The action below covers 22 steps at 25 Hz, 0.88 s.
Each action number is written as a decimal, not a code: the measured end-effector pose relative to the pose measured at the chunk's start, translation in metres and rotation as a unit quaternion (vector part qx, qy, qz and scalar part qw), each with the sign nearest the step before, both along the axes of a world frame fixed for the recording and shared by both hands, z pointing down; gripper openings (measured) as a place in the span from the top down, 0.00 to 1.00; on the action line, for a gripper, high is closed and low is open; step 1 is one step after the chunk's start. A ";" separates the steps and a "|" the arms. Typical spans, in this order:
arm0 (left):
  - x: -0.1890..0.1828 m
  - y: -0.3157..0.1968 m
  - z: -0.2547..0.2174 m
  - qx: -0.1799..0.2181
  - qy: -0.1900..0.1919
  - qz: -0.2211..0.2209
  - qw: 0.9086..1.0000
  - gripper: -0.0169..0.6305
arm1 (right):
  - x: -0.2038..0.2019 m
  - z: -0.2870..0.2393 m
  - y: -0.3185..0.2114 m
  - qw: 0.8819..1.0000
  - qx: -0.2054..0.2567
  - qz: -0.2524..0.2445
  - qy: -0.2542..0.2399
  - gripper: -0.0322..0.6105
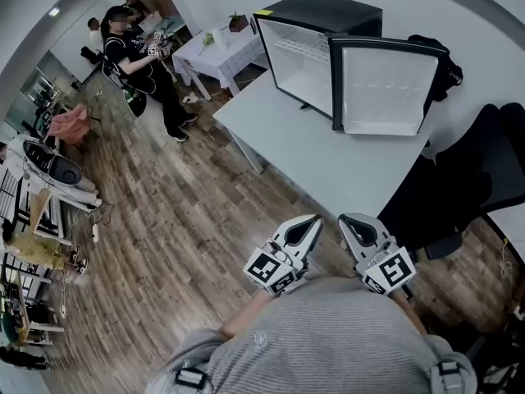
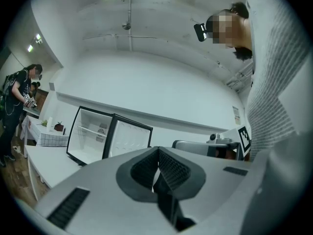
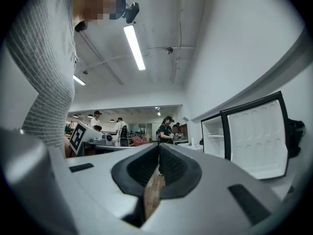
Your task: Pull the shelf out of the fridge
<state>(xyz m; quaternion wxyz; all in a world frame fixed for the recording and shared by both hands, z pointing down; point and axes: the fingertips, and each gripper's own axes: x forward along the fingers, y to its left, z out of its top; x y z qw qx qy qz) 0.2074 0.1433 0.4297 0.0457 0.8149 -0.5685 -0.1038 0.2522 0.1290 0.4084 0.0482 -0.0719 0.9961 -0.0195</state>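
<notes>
A small black fridge (image 1: 316, 43) stands at the far end of a white table (image 1: 328, 154), its door (image 1: 385, 89) swung wide open. Inside, a thin white shelf (image 1: 299, 49) spans the upper part. Both grippers are held low against my grey jumper, well short of the fridge. My left gripper (image 1: 312, 224) is shut with nothing between its jaws, and my right gripper (image 1: 351, 222) beside it is also shut and empty. In the left gripper view the fridge (image 2: 90, 136) and its shelf (image 2: 89, 129) lie far beyond the closed tips (image 2: 159, 153). The right gripper view shows the door (image 3: 257, 136) past its closed tips (image 3: 159, 150).
A black office chair (image 1: 484, 162) stands to the right of the table. A second white table (image 1: 217, 48) with small plants sits behind the fridge. A person (image 1: 135, 56) stands at the upper left on the wood floor (image 1: 180, 220). A black bag (image 1: 447, 64) lies beside the door.
</notes>
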 end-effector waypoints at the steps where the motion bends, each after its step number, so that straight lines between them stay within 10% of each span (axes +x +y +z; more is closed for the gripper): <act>1: 0.000 0.000 0.000 -0.001 0.001 0.000 1.000 0.96 | 0.000 0.000 0.000 1.000 0.001 0.001 0.001 0.93; 22: -0.002 -0.010 -0.001 0.001 0.000 -0.008 1.000 0.96 | 0.001 0.000 -0.015 1.000 -0.008 0.007 -0.003 0.93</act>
